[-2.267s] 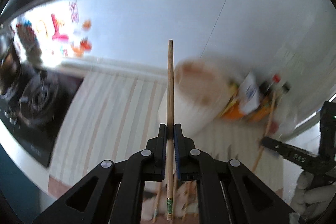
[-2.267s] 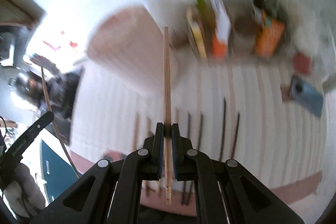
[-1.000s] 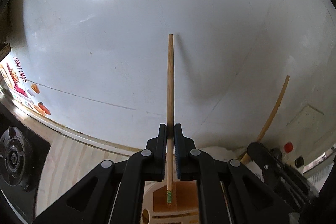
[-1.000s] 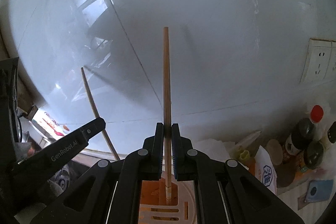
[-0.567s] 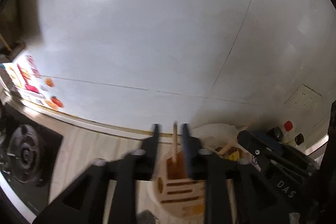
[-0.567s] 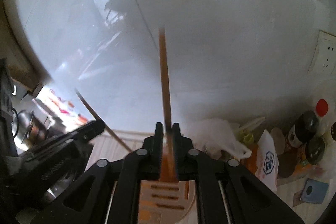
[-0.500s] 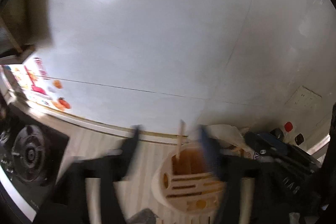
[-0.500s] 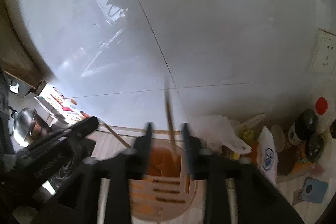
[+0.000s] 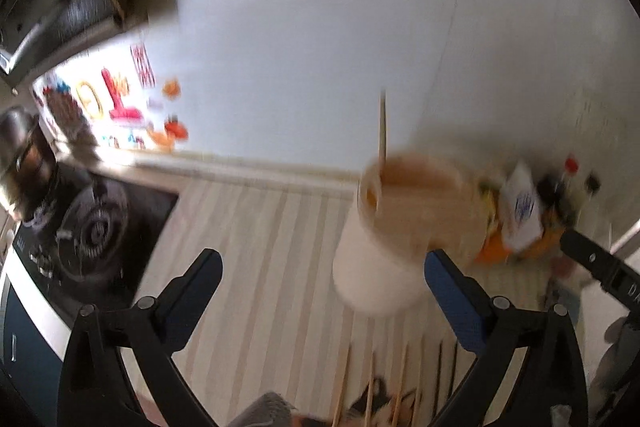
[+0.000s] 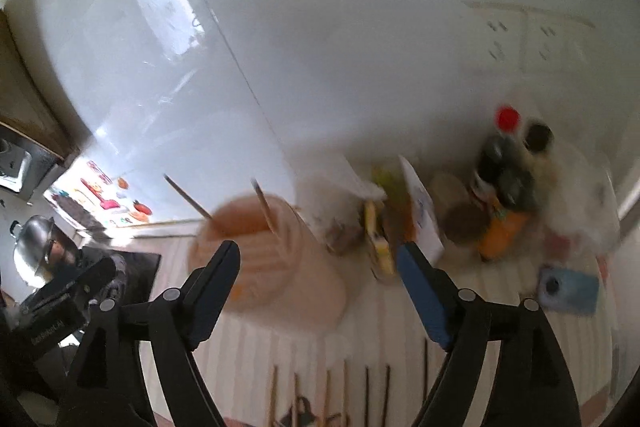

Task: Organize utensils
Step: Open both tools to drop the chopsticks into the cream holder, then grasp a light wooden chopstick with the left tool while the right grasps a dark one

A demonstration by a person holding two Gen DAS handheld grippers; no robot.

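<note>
Left wrist view: I see my left gripper (image 9: 322, 265) with jaws spread wide, nothing between them; they have just been opening. Its fingers are matte black plastic with blue ribbed pads (image 9: 456, 301). A white cylindrical utensil holder (image 9: 384, 255) with an orange slotted insert stands on the pale striped counter (image 9: 256, 251), beyond the gripper and a little to the right of its centre line. One thin wooden chopstick (image 9: 383, 131) stands nearly upright in the holder's left side. More chopsticks (image 9: 372, 397), light wood and dark, lie side by side on the counter at the lower edge, nearer to me than the jaws. Frame is motion-blurred. Black gas hob (image 9: 92, 235) at left; glossy white tiled wall behind.

Right wrist view: my right gripper (image 10: 318, 269) is also wide apart and empty, jaws just opened. The holder (image 10: 272, 259) sits just past the left finger, with two sticks leaning in it. To its right are blurred bottles (image 10: 506, 167), one with a red cap, and a white packet with a blue mark I cannot read. The left gripper's body at the lower left carries small white lettering, too smeared to read.
</note>
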